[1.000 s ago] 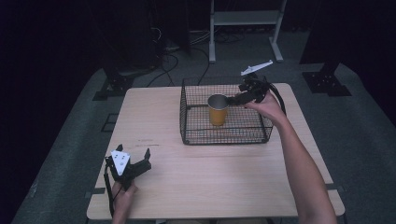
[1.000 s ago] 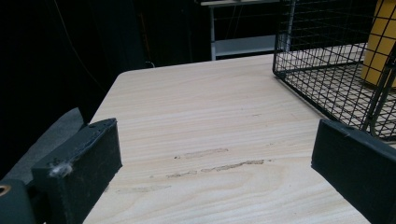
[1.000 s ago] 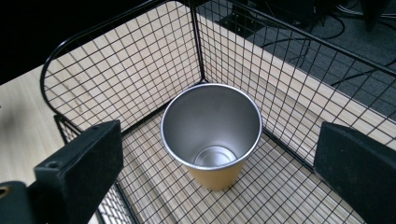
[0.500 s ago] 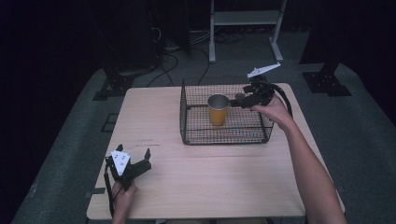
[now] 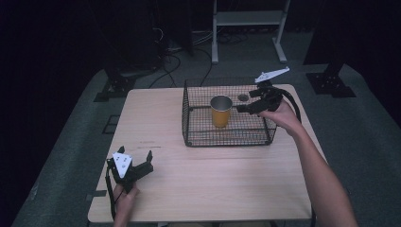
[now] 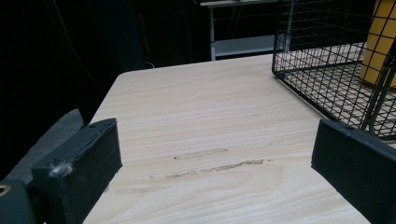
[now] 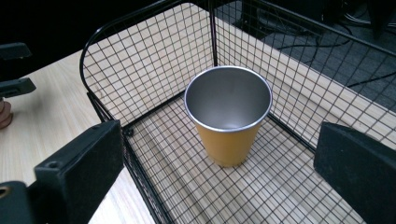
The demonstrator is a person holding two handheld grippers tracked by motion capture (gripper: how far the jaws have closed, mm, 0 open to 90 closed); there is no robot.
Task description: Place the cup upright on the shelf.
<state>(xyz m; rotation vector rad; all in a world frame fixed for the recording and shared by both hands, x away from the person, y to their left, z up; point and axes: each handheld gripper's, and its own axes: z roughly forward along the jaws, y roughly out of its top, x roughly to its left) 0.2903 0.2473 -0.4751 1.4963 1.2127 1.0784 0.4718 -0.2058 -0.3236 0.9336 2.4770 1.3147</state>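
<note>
Right gripper view looks down into the cup point(image 7: 228, 116): an orange cup with a bare metal inside and rim, standing upright and empty on the floor of a black wire basket point(image 7: 140, 70). The right claw point(image 7: 219, 177) hangs over the basket's edge with its jaws spread wide, the cup ahead of them and untouched.

In the high view the cup point(image 5: 221, 110) stands near the middle of the basket point(image 5: 198, 137), which sits on the far right part of the pale wooden bench point(image 5: 227, 184). The right claw point(image 5: 246, 108) reaches in over the basket's right side, held by the right hand point(image 5: 281, 113), with a grey plate on top.

The left claw point(image 5: 137, 163) rests at the near left corner of the bench, well apart from the basket, jaws wide open and holding nothing. The left gripper view adds faint scuff marks point(image 6: 215, 163) in the wood grain between its jaws, and the basket's near corner point(image 6: 327, 70) with the cup behind the mesh.

Around the bench lies grey floor point(image 5: 71, 156), with cables point(image 5: 175, 52) and a white metal stand point(image 5: 246, 23) at the dark far side.
</note>
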